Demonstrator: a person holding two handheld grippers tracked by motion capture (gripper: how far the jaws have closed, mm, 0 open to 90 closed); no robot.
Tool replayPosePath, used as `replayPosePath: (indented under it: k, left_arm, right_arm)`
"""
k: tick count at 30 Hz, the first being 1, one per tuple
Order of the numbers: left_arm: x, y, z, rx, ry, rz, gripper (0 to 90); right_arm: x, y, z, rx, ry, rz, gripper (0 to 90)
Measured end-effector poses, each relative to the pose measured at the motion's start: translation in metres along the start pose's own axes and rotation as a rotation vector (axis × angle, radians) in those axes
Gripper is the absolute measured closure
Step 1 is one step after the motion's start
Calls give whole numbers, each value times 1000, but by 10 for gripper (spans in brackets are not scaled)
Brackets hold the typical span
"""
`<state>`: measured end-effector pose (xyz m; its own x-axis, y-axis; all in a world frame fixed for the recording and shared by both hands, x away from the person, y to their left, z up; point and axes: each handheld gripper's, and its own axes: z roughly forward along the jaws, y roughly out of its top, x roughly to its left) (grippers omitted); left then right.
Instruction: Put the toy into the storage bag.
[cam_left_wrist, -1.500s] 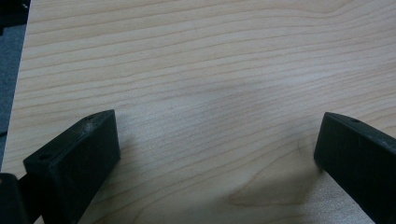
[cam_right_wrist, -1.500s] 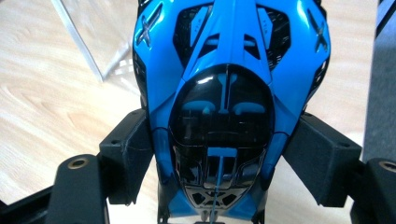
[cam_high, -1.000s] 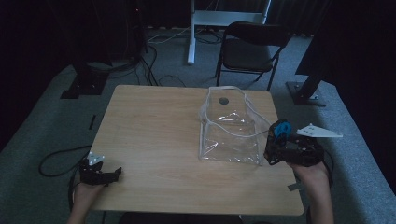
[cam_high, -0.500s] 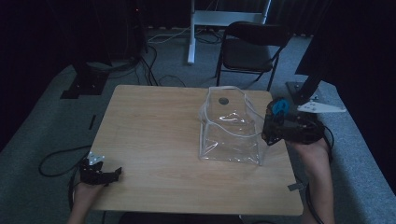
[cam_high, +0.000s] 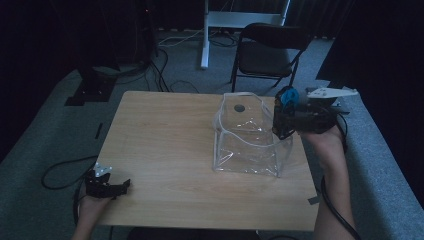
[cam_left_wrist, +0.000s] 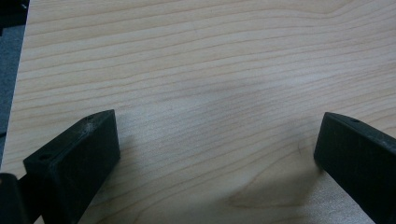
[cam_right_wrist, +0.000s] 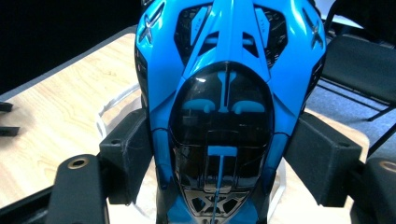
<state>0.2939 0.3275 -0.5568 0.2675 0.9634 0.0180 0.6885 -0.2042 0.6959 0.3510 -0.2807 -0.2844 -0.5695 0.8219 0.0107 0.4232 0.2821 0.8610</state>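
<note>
While our left hand-held gripper (cam_high: 122, 186) rests open on the bench (cam_high: 165, 135), our right hand-held gripper (cam_high: 281, 116) clamps a blue toy car (cam_right_wrist: 224, 93) above the clear bag (cam_high: 247, 137).

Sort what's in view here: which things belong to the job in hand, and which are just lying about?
In the job:
- blue toy car, clamped in the right gripper
- clear plastic bag, standing open on the table

Lying about:
- folding chair behind the table
- cables on the floor
- left gripper, open at the table's near edge
</note>
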Motion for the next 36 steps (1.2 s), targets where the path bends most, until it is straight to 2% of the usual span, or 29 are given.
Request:
replayPosePath:
  k: [7, 15, 16, 18, 19, 21, 23, 26, 29, 36]
  left_arm:
    - [0, 0, 0, 0, -1, 1, 7]
    - [0, 0, 0, 0, -1, 1, 7]
    - [0, 0, 0, -2, -1, 1, 7]
    - [0, 0, 0, -2, -1, 1, 7]
    - [0, 0, 0, -1, -1, 1, 7]
    - [0, 0, 0, -1, -1, 2, 7]
    - [0, 0, 0, -1, -1, 1, 7]
    - [0, 0, 0, -2, -1, 1, 7]
    - [0, 0, 0, -2, -1, 2, 7]
    - [0, 0, 0, -2, -1, 2, 7]
  right_arm:
    - [2, 14, 16, 19, 29, -30, 264]
    - [9, 13, 39, 66, 39, -47, 264]
    - [11, 9, 48, 95, 57, -53, 264]
    - [11, 8, 50, 105, 62, -54, 264]
    - [12, 5, 57, 129, 65, -64, 264]
    - [13, 4, 58, 139, 69, -67, 263]
    - [15, -1, 66, 180, 61, -85, 264]
    - [15, -5, 70, 196, 70, -83, 264]
    - [16, -14, 80, 263, 77, -110, 263]
    - [18, -22, 92, 336, 79, -138, 263]
